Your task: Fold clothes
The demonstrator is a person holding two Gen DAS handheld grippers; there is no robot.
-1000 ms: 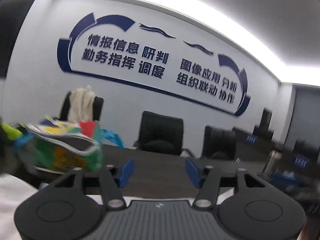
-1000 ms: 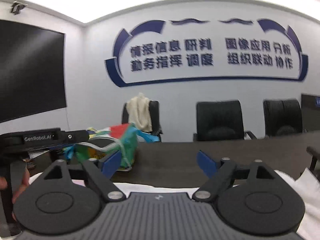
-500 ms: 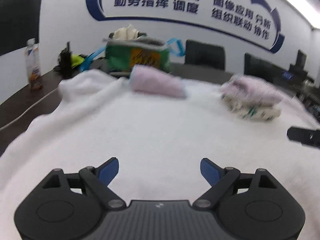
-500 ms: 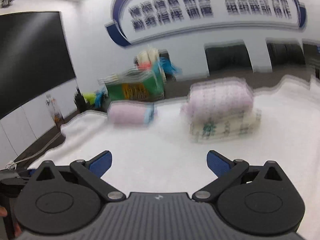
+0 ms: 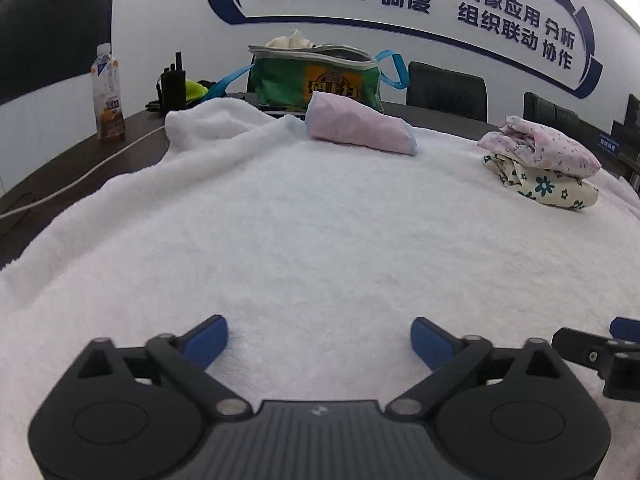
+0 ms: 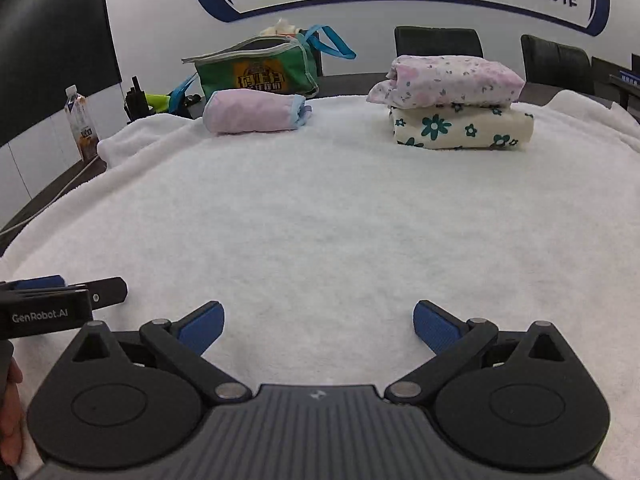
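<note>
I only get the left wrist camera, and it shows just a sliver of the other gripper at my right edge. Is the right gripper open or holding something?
Observer: The right gripper is open and empty, its fingers spread over bare white towel.
Operator: I see the two stacked clothes only from a corner. Are they squared up?
Observer: From the front, the pink flowered piece lies flat on the cream flowered piece, with their edges roughly in line.
Operator: Is there anything next to the left gripper that I'm missing?
Observer: The person's hand shows just below it, at the right view's left edge.
</note>
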